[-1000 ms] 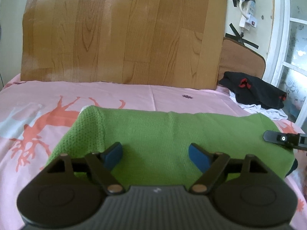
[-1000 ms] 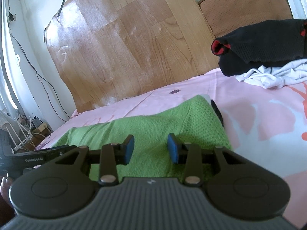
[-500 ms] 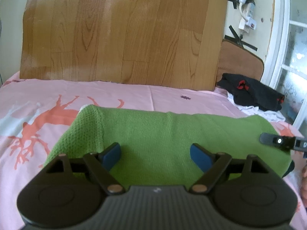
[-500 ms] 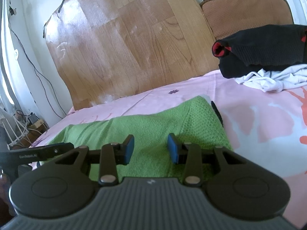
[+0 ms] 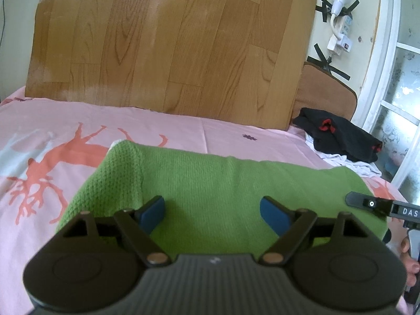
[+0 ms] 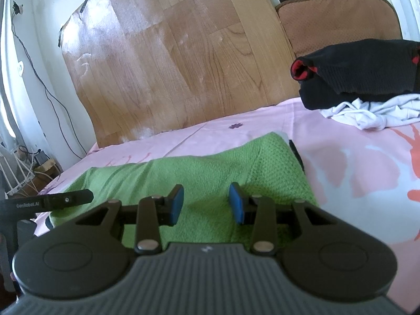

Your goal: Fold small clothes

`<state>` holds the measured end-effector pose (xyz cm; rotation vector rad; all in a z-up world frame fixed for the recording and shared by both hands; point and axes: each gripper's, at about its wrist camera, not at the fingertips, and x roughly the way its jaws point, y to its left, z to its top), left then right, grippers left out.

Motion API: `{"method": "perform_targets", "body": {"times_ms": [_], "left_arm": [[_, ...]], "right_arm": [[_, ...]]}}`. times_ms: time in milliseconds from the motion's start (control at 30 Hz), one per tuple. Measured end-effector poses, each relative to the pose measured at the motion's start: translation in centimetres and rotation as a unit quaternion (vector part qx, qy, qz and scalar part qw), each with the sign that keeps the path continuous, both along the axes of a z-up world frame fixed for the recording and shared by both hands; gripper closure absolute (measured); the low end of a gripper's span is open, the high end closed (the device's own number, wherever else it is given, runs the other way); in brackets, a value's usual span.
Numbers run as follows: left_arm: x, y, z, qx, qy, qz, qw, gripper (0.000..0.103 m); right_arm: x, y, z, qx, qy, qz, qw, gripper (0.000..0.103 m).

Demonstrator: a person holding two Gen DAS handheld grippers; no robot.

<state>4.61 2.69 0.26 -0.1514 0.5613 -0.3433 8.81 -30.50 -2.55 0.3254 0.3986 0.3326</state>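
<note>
green knit cloth fills the near view under both of my tools. my left fingers point(image 5: 212, 214) are spread wide, blue pads well apart, holding nothing, poised just above the near edge of the green garment point(image 5: 223, 183). my right fingers point(image 6: 206, 203) are parted more narrowly, also empty, above the same garment's other end point(image 6: 210, 173). i judge both are set there to pinch the near edge and carry it over for a fold, one tool at each end so the cloth lifts evenly.

the garment lies stretched crosswise on the bed, already looking doubled into a long band, with a coarser knit panel at each end. at its right end, something dark pokes out from beneath; i cannot tell what it is.

the tip of my right tool point(image 5: 378, 204) shows at the edge of the left view, and my left tool's tip point(image 6: 52, 200) shows in the right view.

beyond it, the pink bedsheet point(image 5: 65, 141) with coral deer prints spreads out. farther right, a black garment with red trim point(image 6: 367, 73) sits on crumpled white cloth point(image 6: 367, 110), probably waiting its turn.

farthest back, a wood-grain panel point(image 5: 170, 42) leans against the wall, beside a brown cushion point(image 6: 341, 23).
</note>
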Motion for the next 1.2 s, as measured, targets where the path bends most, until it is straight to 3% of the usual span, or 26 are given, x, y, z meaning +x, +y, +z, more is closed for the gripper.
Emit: {"method": "perform_targets", "body": {"times_ms": [1200], "left_arm": [[-0.04,0.08,0.1,-0.007,0.001,-0.001,1.0,0.02]], "right_arm": [[-0.06,0.2,0.04,-0.006,0.0,-0.002,1.0,0.061]]}}
